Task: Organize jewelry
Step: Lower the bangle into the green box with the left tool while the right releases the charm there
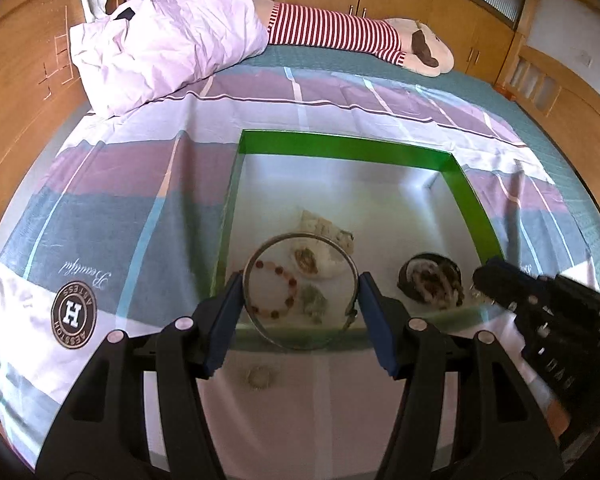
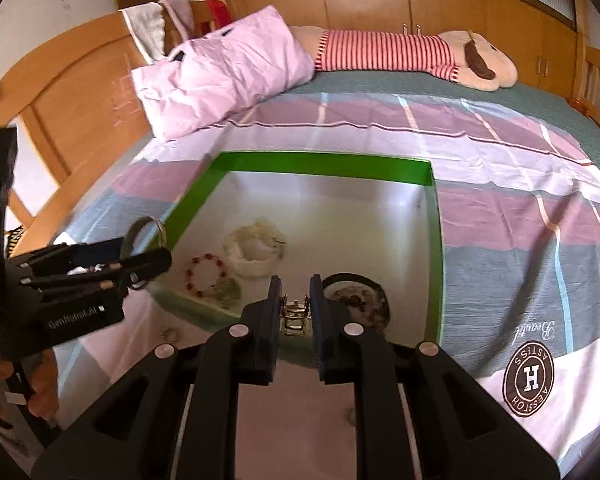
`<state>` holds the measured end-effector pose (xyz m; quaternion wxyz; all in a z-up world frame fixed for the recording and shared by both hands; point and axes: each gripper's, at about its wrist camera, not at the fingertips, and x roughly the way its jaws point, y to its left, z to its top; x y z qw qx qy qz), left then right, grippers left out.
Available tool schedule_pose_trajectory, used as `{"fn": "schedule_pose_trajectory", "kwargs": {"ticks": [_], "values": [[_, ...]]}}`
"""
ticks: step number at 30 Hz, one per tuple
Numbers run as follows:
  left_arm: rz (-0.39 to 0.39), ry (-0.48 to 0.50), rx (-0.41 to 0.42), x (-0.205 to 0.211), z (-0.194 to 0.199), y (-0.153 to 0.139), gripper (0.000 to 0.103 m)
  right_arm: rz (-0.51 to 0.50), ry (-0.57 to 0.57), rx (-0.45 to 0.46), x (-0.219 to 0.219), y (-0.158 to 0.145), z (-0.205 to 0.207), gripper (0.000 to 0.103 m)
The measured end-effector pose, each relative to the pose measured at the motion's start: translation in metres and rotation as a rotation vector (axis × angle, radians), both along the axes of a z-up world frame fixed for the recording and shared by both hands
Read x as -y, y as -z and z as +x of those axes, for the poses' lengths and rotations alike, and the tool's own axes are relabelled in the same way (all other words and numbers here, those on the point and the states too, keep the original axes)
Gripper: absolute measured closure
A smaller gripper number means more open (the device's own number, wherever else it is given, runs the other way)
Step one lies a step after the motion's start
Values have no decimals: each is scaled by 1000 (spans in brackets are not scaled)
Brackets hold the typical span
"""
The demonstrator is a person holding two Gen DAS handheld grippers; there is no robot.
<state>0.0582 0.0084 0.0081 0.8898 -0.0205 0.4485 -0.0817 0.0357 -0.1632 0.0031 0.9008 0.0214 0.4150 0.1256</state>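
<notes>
Blur softens the small pieces inside your green-rimmed box (image 1: 474, 216), so only the red bead bracelet (image 1: 274, 290) and a dark coiled piece (image 1: 430, 282) read clearly. Your left tool (image 1: 300, 294) spans a thin metal bangle (image 1: 300, 292), pads against both sides, above the box's near edge. Only the right wrist view shows your right tool (image 2: 296, 312) nearly closed on a small gold claw clip (image 2: 295, 316), also over the near edge, on the bed (image 2: 520, 216).
</notes>
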Motion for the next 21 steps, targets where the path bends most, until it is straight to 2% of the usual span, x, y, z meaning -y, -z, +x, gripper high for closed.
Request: {"fn": "schedule_pose_trajectory", "kwargs": {"ticks": [9,15,21], "values": [[22,-9,-25,11,20,13,44,-40,43,-7,0,20,25,88],[93,-36,12,15,28,18,44,-64,53,-2,-3,28,26,88],[104,-26,-17,18,31,29,44,-60,67,-5,0,30,27,88]]}}
